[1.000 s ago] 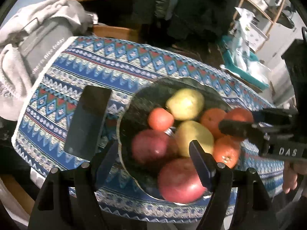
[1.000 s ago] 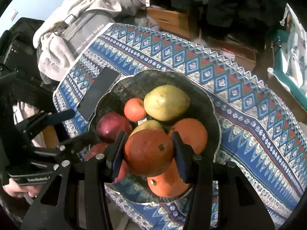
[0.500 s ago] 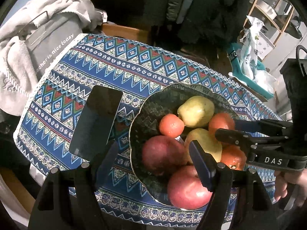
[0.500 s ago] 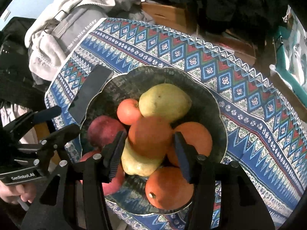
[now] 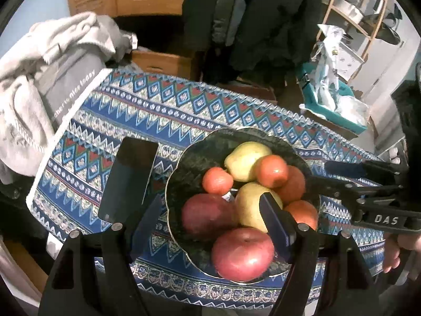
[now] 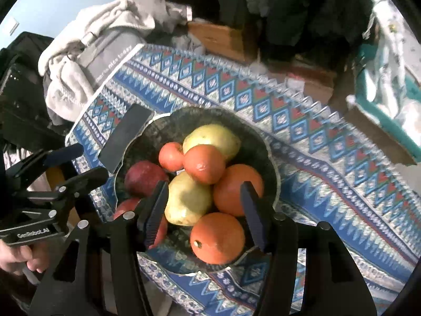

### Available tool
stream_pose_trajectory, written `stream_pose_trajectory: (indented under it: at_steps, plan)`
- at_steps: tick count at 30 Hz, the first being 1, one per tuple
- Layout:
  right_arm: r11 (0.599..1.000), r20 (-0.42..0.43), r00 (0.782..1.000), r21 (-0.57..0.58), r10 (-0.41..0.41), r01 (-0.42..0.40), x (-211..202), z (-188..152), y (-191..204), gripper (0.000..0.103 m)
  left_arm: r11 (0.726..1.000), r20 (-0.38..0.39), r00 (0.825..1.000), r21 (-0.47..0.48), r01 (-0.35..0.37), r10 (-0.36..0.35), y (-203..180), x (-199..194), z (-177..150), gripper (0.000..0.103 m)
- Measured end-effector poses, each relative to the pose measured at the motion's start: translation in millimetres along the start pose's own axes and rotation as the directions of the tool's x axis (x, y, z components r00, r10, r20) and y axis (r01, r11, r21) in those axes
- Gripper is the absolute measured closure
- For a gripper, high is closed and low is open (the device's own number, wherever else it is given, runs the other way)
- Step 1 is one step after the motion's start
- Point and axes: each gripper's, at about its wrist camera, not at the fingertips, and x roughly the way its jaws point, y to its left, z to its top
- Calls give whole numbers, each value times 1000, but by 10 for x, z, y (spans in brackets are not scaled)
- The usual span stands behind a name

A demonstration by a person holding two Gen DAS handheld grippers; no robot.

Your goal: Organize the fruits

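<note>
Now | right hand-held gripper [image 6: 204, 210] spread, empty | orange [image 6: 204, 163] just beyond

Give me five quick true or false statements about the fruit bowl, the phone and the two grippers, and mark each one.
1. The right gripper is clamped on an orange. False: it is open and holds nothing; the top orange rests on the pile.
2. The dark bowl sits on the patterned tablecloth. True.
3. The black phone lies inside the bowl. False: it lies on the cloth beside the bowl.
4. Two yellow pears are in the bowl. True.
5. The left gripper grips the near red apple. False: it is open, and the apple lies in the bowl.
</note>
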Motion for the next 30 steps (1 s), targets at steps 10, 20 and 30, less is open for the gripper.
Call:
stream_pose_trajectory:
  at_steps: [10, 20, 30]
  plan:
    - [995, 154, 985, -49, -81, 89, -766, -127, 25, 29, 999, 102, 995, 40, 18, -22, -242, -500, 40, 17]
    - [993, 287, 952, -20, -105, 115, -1450, -329, -21, 20, 995, 232, 972, 97, 11, -33, -533, -962, 68, 9]
    - [992, 361, 924, 65, -123, 107, -1795, -561, -254, 19, 992, 278, 960, 125, -5, -30, -768, -1151, 67, 3]
